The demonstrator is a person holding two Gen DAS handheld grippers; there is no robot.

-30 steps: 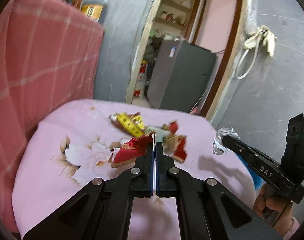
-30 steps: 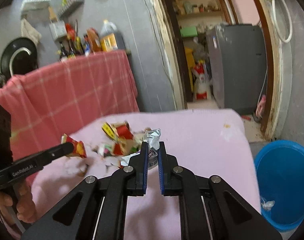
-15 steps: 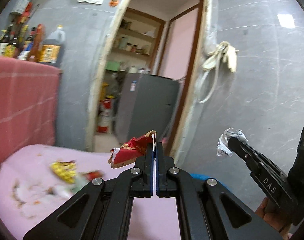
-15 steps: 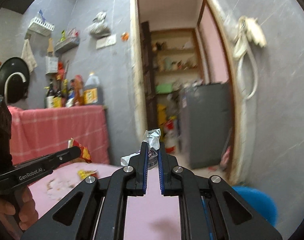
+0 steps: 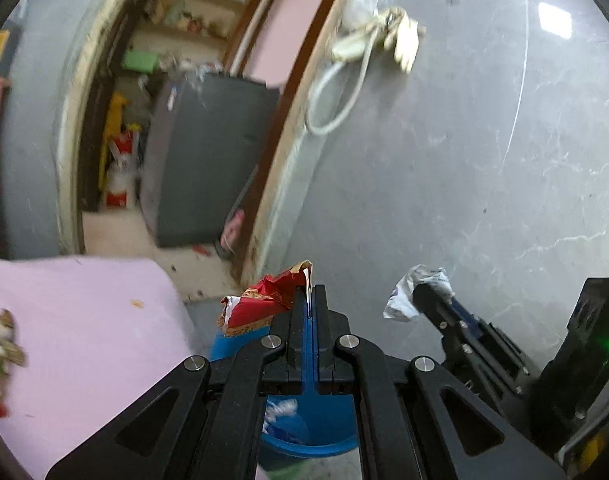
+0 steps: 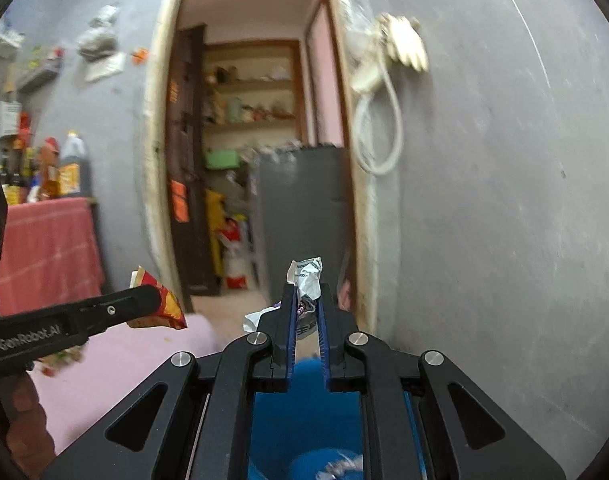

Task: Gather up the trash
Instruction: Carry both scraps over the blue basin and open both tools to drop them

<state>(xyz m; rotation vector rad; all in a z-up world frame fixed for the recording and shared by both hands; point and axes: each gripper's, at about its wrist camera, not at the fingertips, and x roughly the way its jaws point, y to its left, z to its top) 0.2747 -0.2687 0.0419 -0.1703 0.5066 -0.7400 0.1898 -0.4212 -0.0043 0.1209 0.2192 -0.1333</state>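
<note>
My left gripper (image 5: pixel 309 292) is shut on a red snack wrapper (image 5: pixel 260 304) and holds it in the air above the blue bin (image 5: pixel 308 436). My right gripper (image 6: pixel 305 292) is shut on a crumpled white and silver wrapper (image 6: pixel 306 276), also over the blue bin (image 6: pixel 304 420). The right gripper and its wrapper (image 5: pixel 408 296) show at the right of the left wrist view. The left gripper and the red wrapper (image 6: pixel 164 308) show at the left of the right wrist view. White trash lies inside the bin.
A pink-covered table (image 5: pixel 76 328) is at the left with several wrapper scraps (image 5: pixel 0 344) on it. A grey wall (image 5: pixel 464 160) is close ahead. A doorway with a grey cabinet (image 5: pixel 208 152) is beyond. A red cloth (image 6: pixel 44 248) with bottles stands at far left.
Both grippers have swung right, away from the table, and now hang over the blue bin, each still holding its wrapper.
</note>
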